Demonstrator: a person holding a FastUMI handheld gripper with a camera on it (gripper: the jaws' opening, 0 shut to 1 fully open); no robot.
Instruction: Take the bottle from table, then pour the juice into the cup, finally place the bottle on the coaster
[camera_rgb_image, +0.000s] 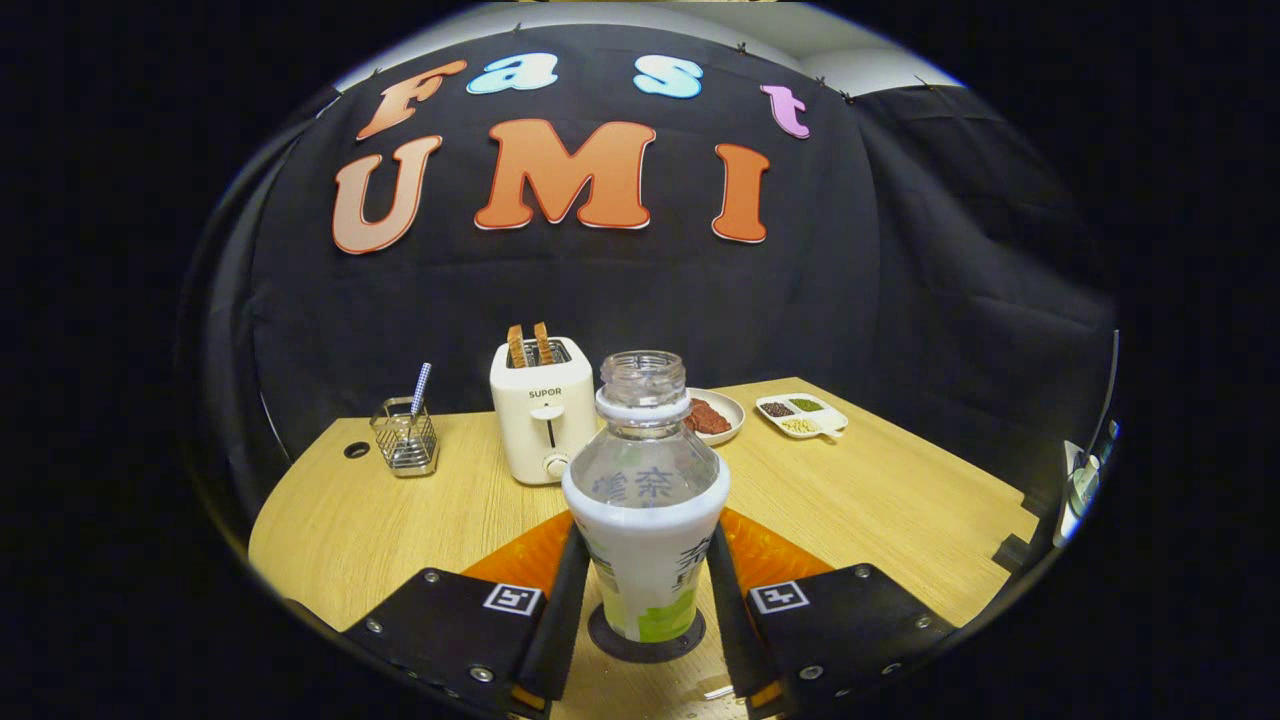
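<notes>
Through the gripper view, the bottle (645, 500) stands upright right between the two fingers, cap off, its clear neck open at the top. The gripper (645, 600) has a finger on either side of the white-wrapped body, and both look pressed against the label, so the grasp reads as firm, clenched on the bottle. Under the base sits a dark round disc, the coaster (645, 640), and the bottle's foot appears to rest on it, or hang just above; the angle does not settle which.

Beyond the fingers the wooden table (880, 500) spreads out. A white toaster (542, 410) with two slices poking up stands just behind the bottle, a wire holder (405, 437) with a striped straw off to one side of it, a plate of dark food (712, 415) and a small divided dish (800, 413) of seeds to the other.

And the cup? Nowhere to be picked out here, so whether juice has gone into it cannot be judged directly. The upper part of the bottle looks clear, and with it upright over the coaster this reads as the closing step. What seems left: settle it, let the fingers part, and draw back without tipping it.
</notes>
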